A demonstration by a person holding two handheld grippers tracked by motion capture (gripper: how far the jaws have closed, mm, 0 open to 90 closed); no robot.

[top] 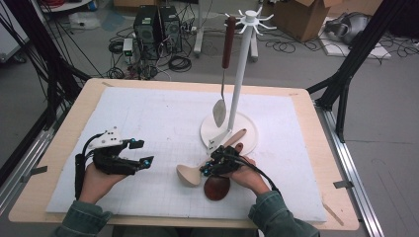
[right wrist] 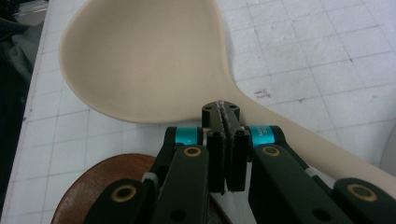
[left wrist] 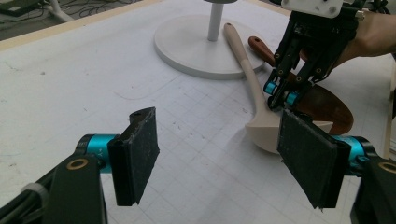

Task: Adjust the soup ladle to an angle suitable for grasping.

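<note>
Our right gripper (right wrist: 227,109), jaws pressed together on nothing, hovers at the ladle (right wrist: 149,60) neck just ahead; stiff, light, smooth — we'd pinch its handle. Left gripper (top: 138,152) spread.

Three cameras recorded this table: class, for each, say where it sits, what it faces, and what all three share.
High view: above the person's side, looking forward and down on the table; both forearms and grippers show.
Left gripper view: rides the left gripper, jaws open, facing the stand base.
Right gripper view: rides the right gripper, jaws shut, tips by the neck of the pale spoon.
Shared: all three show that spoon.
</note>
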